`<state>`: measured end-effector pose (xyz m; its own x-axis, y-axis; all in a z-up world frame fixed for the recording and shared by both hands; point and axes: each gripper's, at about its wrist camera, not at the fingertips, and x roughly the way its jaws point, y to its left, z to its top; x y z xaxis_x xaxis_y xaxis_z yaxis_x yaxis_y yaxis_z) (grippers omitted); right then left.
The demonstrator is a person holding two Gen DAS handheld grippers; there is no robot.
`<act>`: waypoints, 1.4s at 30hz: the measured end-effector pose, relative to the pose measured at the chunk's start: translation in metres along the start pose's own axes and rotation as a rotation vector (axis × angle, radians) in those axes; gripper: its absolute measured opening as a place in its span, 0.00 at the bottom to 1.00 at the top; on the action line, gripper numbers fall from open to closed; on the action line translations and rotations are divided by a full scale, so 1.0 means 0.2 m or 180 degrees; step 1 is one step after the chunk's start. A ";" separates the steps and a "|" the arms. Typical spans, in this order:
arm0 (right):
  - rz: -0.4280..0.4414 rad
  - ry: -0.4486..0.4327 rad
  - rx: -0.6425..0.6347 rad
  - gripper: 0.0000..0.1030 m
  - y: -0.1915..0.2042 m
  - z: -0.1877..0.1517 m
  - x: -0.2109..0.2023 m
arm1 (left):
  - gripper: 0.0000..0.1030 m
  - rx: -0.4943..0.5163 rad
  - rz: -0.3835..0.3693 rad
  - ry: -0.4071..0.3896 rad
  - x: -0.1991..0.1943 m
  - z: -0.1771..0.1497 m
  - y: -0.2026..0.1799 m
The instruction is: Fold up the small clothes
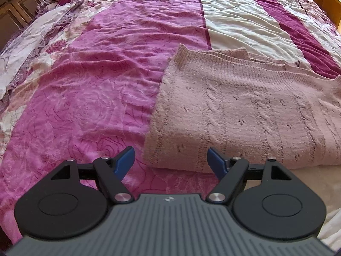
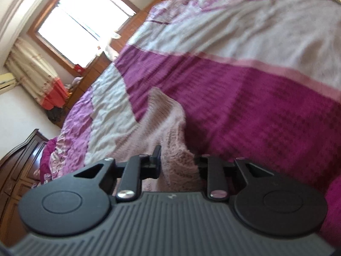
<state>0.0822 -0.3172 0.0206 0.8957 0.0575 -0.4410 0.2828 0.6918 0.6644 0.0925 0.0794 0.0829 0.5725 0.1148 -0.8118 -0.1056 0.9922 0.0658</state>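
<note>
A pink knit sweater [image 1: 245,111] is lying folded on the bedspread [image 1: 102,81], filling the right half of the left wrist view, its ribbed edge running up toward the centre of the frame and its near fold sitting just above the gripper. The left gripper [image 1: 171,160] is hovering at the bottom centre of that view with its blue-tipped fingers [image 1: 124,162] spread wide and gripping nothing; the sweater's near left corner is lying in line with the gap between them.

In the right wrist view, which is tilted and blurred, the same sweater [image 2: 170,132] is rising in a peak at centre frame. The right gripper [image 2: 178,162] is sitting at lower centre with knit fabric bunched between its fingers, which look drawn in on the cloth, though their tips are hidden by it.

The bedspread is stretching in magenta, white and dark-pink bands across both views, creased and rumpled at the upper left of the left wrist view. A bright window [image 2: 83,25] with a wooden frame is showing at the upper left of the right wrist view, a curtain [image 2: 36,74] hanging below left of it, and dark wooden furniture [image 2: 19,162] standing along the left edge.
</note>
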 end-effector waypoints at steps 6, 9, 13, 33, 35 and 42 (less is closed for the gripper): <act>0.0324 0.0095 -0.0022 0.26 0.15 0.07 -0.02 | 0.78 -0.0049 0.0073 -0.0023 -0.01 0.05 0.06; 0.0433 0.0075 -0.0074 0.25 0.25 0.09 -0.02 | 0.78 -0.0097 0.0038 -0.0013 -0.01 0.07 0.10; 0.0593 0.0049 -0.0197 0.24 0.37 0.08 -0.02 | 0.78 -0.0123 0.0036 0.0005 -0.02 0.11 0.16; 0.1534 0.0645 -0.0968 0.23 1.17 -0.29 0.11 | 0.78 -0.0399 0.0182 -0.0027 -0.05 0.09 0.46; 0.1519 0.0792 -0.1167 0.23 1.23 -0.42 0.15 | 0.78 -0.0434 0.0180 -0.0040 -0.05 0.08 0.49; 0.1247 0.1450 -0.1848 0.24 1.28 -0.87 0.37 | 0.78 -0.0547 0.0196 -0.0007 -0.03 0.04 0.60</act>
<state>0.1613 -0.0099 0.0532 0.6306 0.5703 -0.5265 -0.3539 0.8150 0.4589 0.0839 0.1973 0.0999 0.5624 0.1754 -0.8081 -0.2779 0.9605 0.0151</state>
